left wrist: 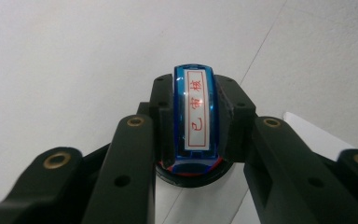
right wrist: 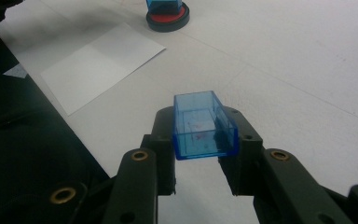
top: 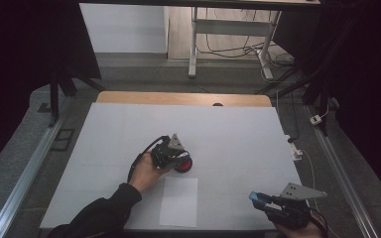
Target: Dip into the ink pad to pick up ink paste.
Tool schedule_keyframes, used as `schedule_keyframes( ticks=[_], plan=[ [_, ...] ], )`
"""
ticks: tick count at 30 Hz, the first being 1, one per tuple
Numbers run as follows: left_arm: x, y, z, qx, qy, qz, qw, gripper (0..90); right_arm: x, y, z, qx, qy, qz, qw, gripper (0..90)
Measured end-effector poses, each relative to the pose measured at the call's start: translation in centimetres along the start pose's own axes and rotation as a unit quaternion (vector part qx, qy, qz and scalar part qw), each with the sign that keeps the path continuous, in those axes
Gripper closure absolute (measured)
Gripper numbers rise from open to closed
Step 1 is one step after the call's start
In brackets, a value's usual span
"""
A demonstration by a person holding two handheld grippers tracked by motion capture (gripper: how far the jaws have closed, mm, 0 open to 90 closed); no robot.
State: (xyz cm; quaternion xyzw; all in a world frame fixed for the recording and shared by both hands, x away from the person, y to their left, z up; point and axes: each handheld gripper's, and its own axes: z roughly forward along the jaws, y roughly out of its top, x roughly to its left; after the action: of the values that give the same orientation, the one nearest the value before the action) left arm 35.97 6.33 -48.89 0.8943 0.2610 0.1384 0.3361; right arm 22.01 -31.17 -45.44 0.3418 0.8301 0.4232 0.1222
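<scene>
White tabletop [top: 238, 134]; paper sheet [top: 178, 201] nr stamp [top: 182, 162]

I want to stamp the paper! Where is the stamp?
In the high view, the blue stamp sits mid-table on the red ink pad, held by the left gripper.

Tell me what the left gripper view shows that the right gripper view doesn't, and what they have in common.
Left gripper view alone: the left gripper shut on a blue stamp, with the red characters on its white label readable, pressed down on the red ink pad.

Right gripper view alone: the right gripper shut on the clear blue stamp cap, open side up, red ink smudges inside, and the whole white paper sheet in outline.

Shared: the stamp, the ink pad, the sheet's edge, and the white table surface.
</scene>
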Motion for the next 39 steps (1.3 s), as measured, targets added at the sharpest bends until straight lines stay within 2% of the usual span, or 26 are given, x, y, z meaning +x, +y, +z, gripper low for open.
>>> schedule_keyframes(
  ticks=[7,15,18,23,27,34,37,39],
  plan=[
    [0.9,-0.4,0.1,-0.015,-0.026,-0.039,0.9988,70.4,0.0,0.0,0.0,0.001,0.000,-0.001,1.0000,68.0],
    [1.7,-0.8,0.1,-0.025,-0.047,-0.069,0.9962,70.3,0.0,0.0,0.0,0.000,0.000,0.000,1.0000,68.0],
    [1.6,-0.8,0.1,-0.024,-0.044,-0.064,0.9967,70.3,0.0,0.0,0.0,0.001,-0.001,-0.001,1.0000,68.0],
    [0.8,-0.6,0.0,-0.018,-0.021,-0.038,0.9989,70.3,0.0,0.0,0.0,0.000,-0.001,-0.001,1.0000,68.0],
    [0.3,-0.5,0.1,-0.015,-0.009,-0.029,0.9994,70.2,0.0,0.0,0.0,0.000,0.001,-0.002,1.0000,68.0],
    [0.6,-0.3,0.0,-0.011,-0.013,-0.042,0.9990,70.0,0.0,0.0,0.0,0.000,0.001,-0.002,1.0000,68.0],
    [0.6,-0.1,-0.2,-0.009,-0.004,-0.044,0.9990,69.9,0.0,0.0,0.0,0.000,0.000,-0.002,1.0000,68.0],
    [0.8,0.0,-0.5,-0.013,-0.009,-0.046,0.9988,69.9,0.0,0.0,-0.1,0.001,-0.001,-0.003,1.0000,68.0]
  ],
)
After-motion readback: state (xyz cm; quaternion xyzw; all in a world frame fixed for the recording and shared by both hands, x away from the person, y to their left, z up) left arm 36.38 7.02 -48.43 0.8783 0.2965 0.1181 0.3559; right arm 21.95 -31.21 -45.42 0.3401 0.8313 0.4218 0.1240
